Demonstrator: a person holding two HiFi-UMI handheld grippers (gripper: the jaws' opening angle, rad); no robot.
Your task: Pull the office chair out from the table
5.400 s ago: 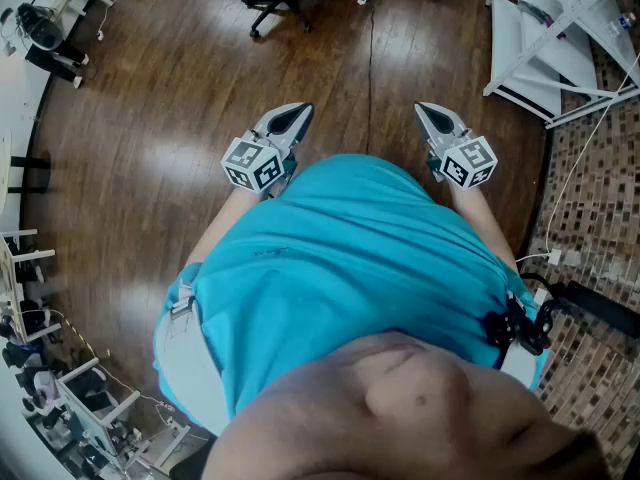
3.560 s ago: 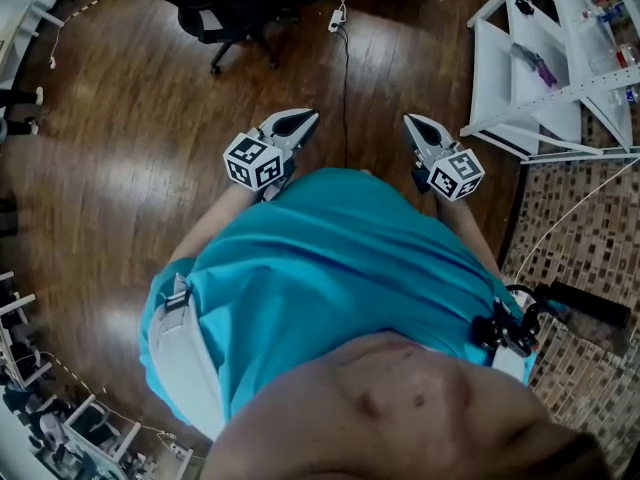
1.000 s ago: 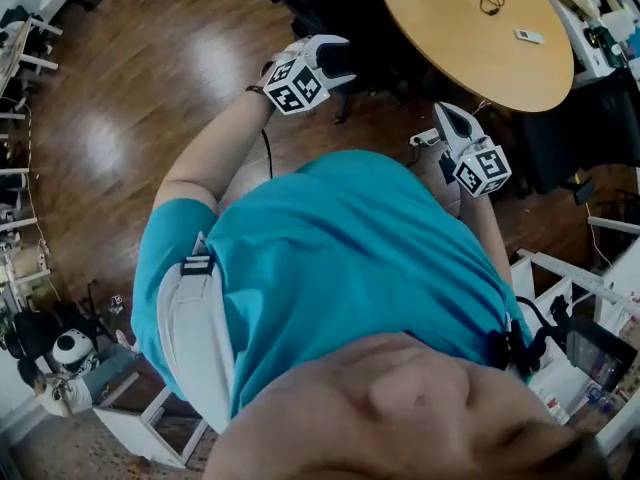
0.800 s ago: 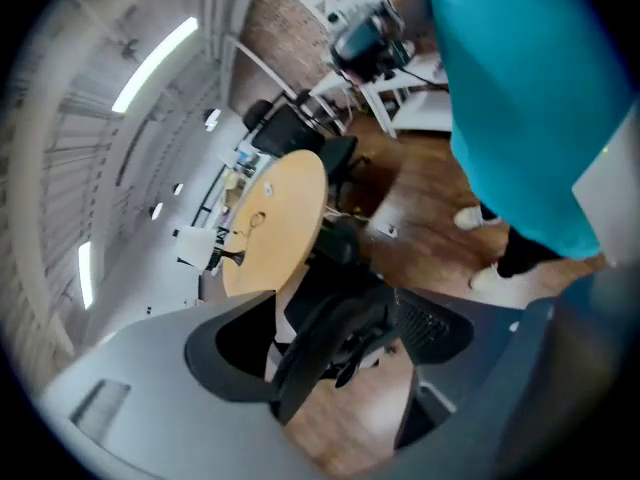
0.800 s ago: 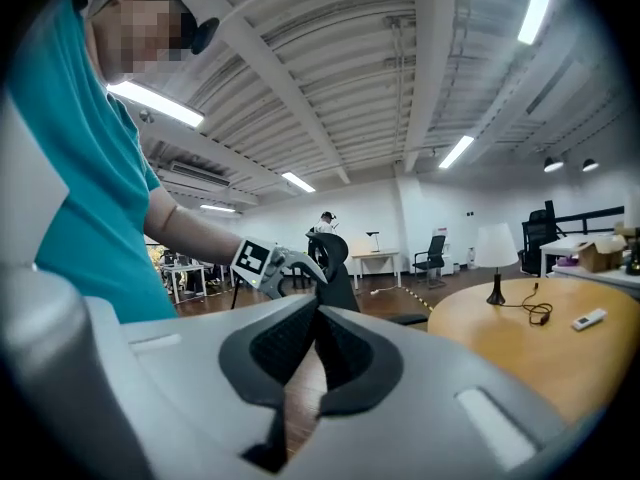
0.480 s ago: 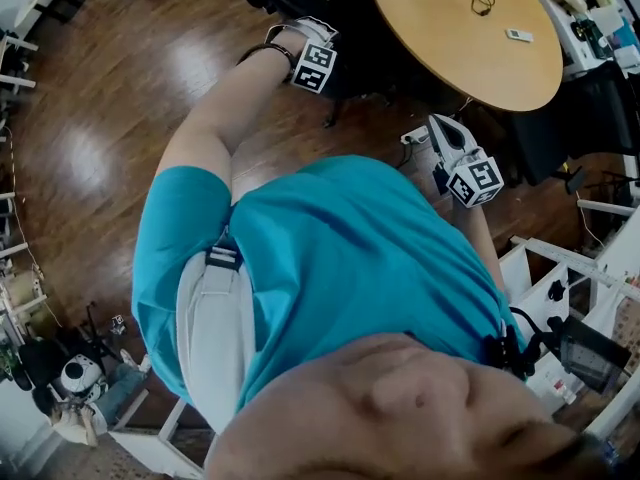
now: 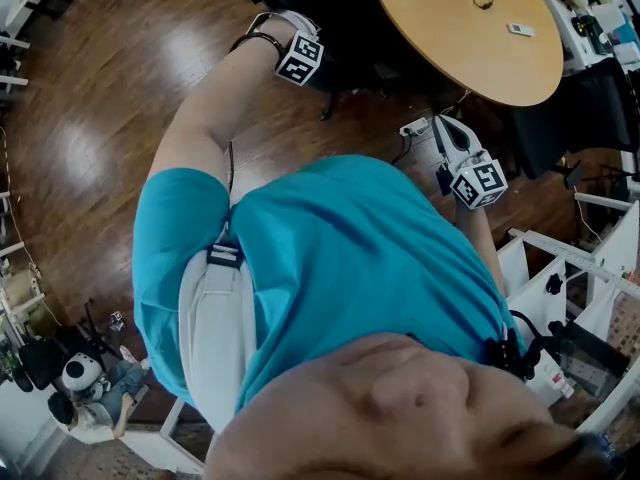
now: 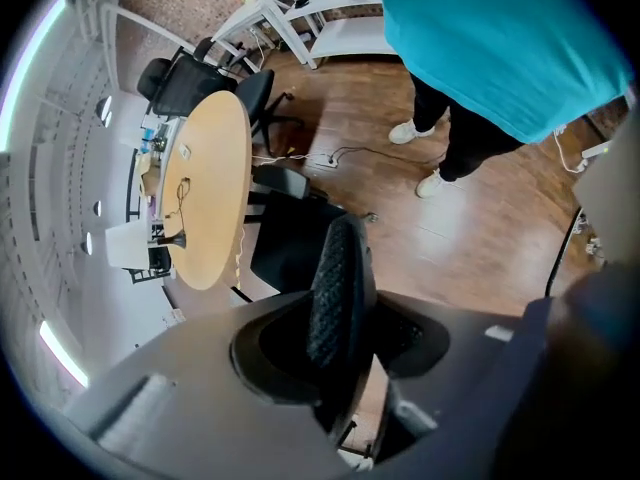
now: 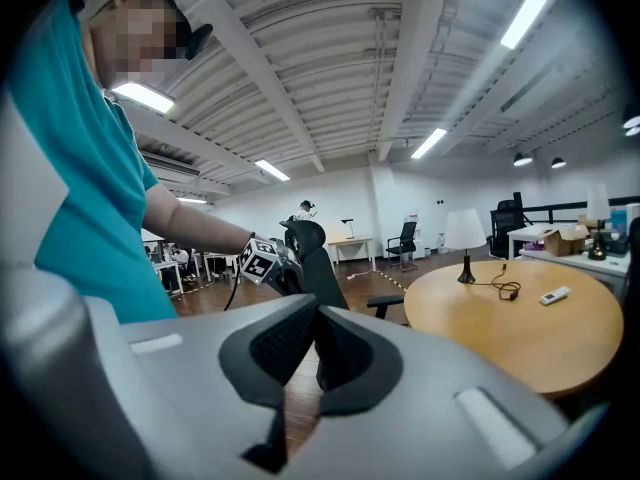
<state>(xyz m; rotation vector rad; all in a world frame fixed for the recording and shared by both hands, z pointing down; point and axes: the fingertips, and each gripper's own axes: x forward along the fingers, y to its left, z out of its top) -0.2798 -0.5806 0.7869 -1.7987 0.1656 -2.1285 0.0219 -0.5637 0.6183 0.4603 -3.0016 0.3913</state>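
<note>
As its own view shows, left gripper (image 8: 340,340) clamps office chair (image 8: 287,254) (right gripper (image 9: 314,344) closed).

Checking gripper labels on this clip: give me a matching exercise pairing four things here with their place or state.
Things:
1. left gripper
2. right gripper
3. table
4. white remote

Place or state:
A. lies on the tabletop near its edge
B. jaws together, nothing between them
C. round, light wood top
D. jaws on the backrest of the office chair

Pairs: 1-D, 2-B, 3-C, 4-A
</note>
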